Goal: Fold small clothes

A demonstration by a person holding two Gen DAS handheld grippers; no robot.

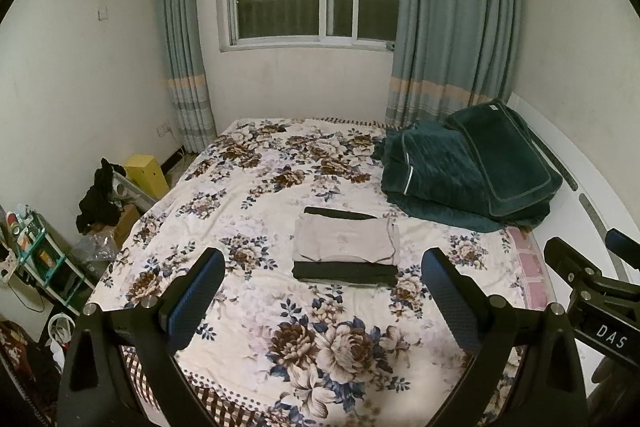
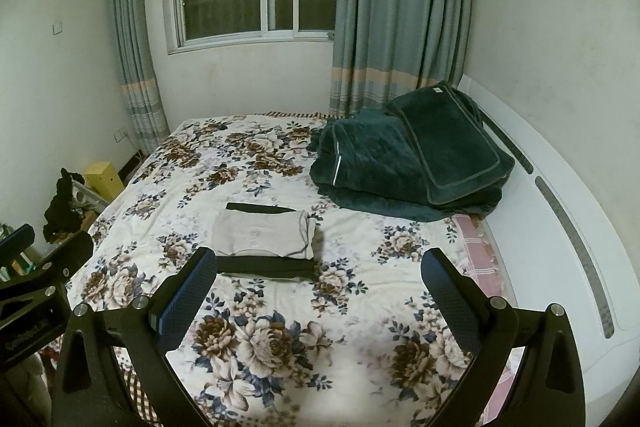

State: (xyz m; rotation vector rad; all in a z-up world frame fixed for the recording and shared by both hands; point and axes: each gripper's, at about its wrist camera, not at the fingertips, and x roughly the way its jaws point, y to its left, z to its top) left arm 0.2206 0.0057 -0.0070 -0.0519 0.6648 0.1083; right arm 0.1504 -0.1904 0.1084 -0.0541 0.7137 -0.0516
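We hold both claws above the near end of the bed point(image 1: 248, 187), each with its jaws spread wide and gripping nothing. Our left claw point(image 1: 323, 273) points at the folded stack: a grey garment point(image 1: 344, 239) lying flat on top of a black garment point(image 1: 344, 273), at twelve o'clock from it. From our right claw point(image 2: 316, 271) the same stack sits toward eleven o'clock. A dark green blanket point(image 1: 472, 171) is heaped at two o'clock, near the curtain point(image 1: 456, 19).
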